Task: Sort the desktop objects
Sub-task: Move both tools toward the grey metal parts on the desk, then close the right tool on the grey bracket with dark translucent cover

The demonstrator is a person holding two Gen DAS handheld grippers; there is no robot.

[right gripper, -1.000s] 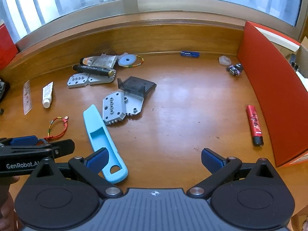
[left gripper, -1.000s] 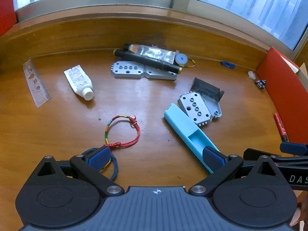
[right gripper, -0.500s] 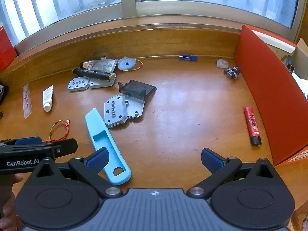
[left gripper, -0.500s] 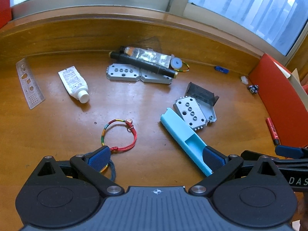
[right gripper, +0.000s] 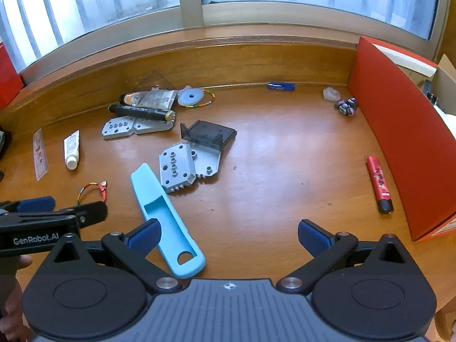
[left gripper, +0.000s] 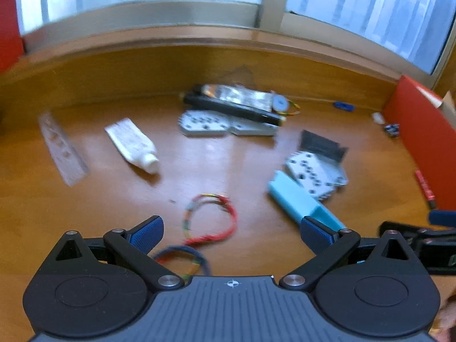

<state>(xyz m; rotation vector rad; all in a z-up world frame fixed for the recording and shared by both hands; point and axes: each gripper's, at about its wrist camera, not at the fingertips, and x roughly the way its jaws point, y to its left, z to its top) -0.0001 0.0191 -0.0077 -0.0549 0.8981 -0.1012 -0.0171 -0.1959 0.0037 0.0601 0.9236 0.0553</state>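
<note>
Both tongs gape, holding nothing: left gripper (left gripper: 231, 228) over the red braided string bracelet (left gripper: 212, 218), right gripper (right gripper: 228, 235) just right of the light-blue silicone sleeve (right gripper: 165, 219) on the wooden desk (right gripper: 285, 171). Grey perforated metal plates (right gripper: 186, 166) touch the sleeve's far end.

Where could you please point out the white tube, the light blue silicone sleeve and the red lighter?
White tube (right gripper: 71, 149), right wrist view, on its label.
Light blue silicone sleeve (right gripper: 148, 188), right wrist view, on its closed upper half.
Red lighter (right gripper: 379, 183), right wrist view, on its printed body.
</note>
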